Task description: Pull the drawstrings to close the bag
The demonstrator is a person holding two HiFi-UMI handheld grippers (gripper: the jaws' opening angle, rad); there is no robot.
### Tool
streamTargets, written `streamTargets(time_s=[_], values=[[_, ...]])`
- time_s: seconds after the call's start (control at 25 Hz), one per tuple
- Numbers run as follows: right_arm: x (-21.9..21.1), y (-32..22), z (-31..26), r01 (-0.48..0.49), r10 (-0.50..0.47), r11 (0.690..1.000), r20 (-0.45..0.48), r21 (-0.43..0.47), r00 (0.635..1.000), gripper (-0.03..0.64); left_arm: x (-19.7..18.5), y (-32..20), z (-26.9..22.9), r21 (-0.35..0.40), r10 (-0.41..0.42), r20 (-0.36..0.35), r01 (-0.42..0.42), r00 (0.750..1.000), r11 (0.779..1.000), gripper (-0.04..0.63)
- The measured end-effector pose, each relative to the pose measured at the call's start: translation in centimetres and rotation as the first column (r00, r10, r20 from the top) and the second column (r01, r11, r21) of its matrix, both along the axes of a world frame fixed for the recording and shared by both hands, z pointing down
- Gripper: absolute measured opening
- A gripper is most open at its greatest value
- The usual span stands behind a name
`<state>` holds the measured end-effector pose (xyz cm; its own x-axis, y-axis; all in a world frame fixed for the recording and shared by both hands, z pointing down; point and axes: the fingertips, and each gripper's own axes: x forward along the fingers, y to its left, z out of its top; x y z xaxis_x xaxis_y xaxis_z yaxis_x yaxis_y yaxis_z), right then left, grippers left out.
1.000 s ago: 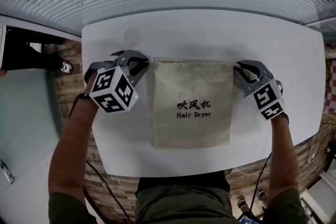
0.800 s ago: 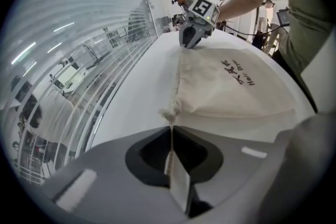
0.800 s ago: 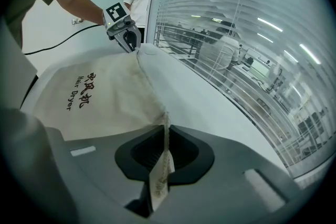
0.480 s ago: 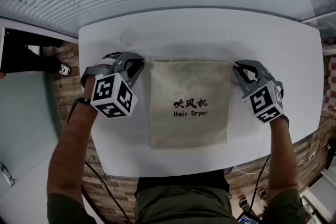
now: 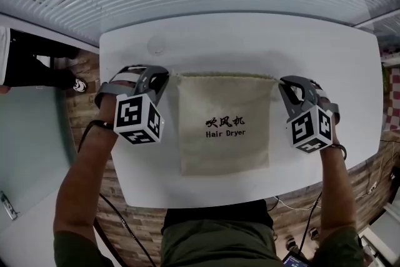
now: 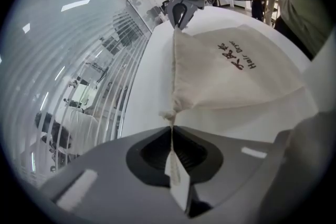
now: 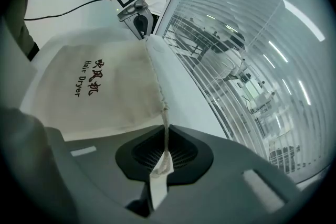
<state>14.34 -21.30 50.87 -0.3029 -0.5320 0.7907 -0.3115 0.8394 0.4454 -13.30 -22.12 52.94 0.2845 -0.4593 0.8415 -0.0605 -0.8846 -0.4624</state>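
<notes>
Midway between the white counter's (image 5: 250,40) side edges, left tongs (image 5: 166,75) and right tongs (image 5: 282,82), the latter just closed, pinch the beige cloth bag's (image 5: 225,103) drawstrings (image 6: 171,131). Its mouth seems barely gathered, so pulling remains.

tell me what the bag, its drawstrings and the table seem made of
Bag: matte beige woven cloth, likely cotton or canvas; it creases softly. Drawstrings: twisted cord of similar fibre, knotted at the corner. Table: smooth white, faint sheen; laminate or painted board, can't tell.
</notes>
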Motion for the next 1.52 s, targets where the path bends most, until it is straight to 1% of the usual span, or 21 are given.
streamTargets(time_s=[0.16, 0.28, 0.48, 0.72, 0.8, 0.92, 1.04, 1.28, 1.52], values=[[0.3, 0.1, -0.7, -0.006, 0.007, 0.999, -0.01, 0.037, 1.0, 0.014, -0.3, 0.4, -0.6, -0.007, -0.034, -0.036, 0.034, 0.999, 0.999, 0.009], [0.4, 0.4, -1.9, -0.003, 0.004, 0.998, -0.014, 0.066, 1.0, 0.012, -0.6, 0.7, -1.9, 0.011, -0.043, -0.053, 0.044, 0.998, 0.999, 0.009], [0.9, 1.3, -4.6, 0.031, -0.023, 0.991, -0.064, 0.131, 0.998, 0.012, -1.0, 1.8, -5.0, 0.064, -0.043, -0.043, 0.046, 0.998, 0.997, 0.009], [1.5, 2.7, -7.2, 0.05, -0.027, 0.978, -0.118, 0.2, 0.993, 0.012, -1.3, 3.0, -8.3, 0.14, -0.058, -0.038, 0.062, 0.998, 0.988, 0.008], [1.6, 2.9, -7.9, 0.051, -0.024, 0.975, -0.126, 0.217, 0.992, 0.012, -1.6, 3.3, -9.1, 0.155, -0.067, -0.044, 0.073, 0.997, 0.985, 0.008], [1.8, 3.5, -8.7, 0.052, -0.023, 0.97, -0.126, 0.235, 0.992, 0.012, -1.9, 4.1, -10.0, 0.169, -0.074, -0.058, 0.083, 0.996, 0.982, 0.008], [2.2, 3.9, -9.6, 0.067, -0.034, 0.964, -0.133, 0.255, 0.991, 0.012, -2.1, 4.7, -11.0, 0.183, -0.074, -0.06, 0.084, 0.995, 0.98, 0.008], [3.0, 4.5, -11.3, 0.068, -0.031, 0.957, -0.133, 0.282, 0.991, 0.012, -2.3, 5.4, -13.1, 0.218, -0.074, -0.059, 0.085, 0.996, 0.972, 0.008], [4.4, 5.8, -13.1, 0.051, -0.016, 0.947, -0.113, 0.317, 0.993, 0.012, -2.7, 6.7, -15.3, 0.249, -0.107, -0.077, 0.123, 0.991, 0.961, 0.008]])
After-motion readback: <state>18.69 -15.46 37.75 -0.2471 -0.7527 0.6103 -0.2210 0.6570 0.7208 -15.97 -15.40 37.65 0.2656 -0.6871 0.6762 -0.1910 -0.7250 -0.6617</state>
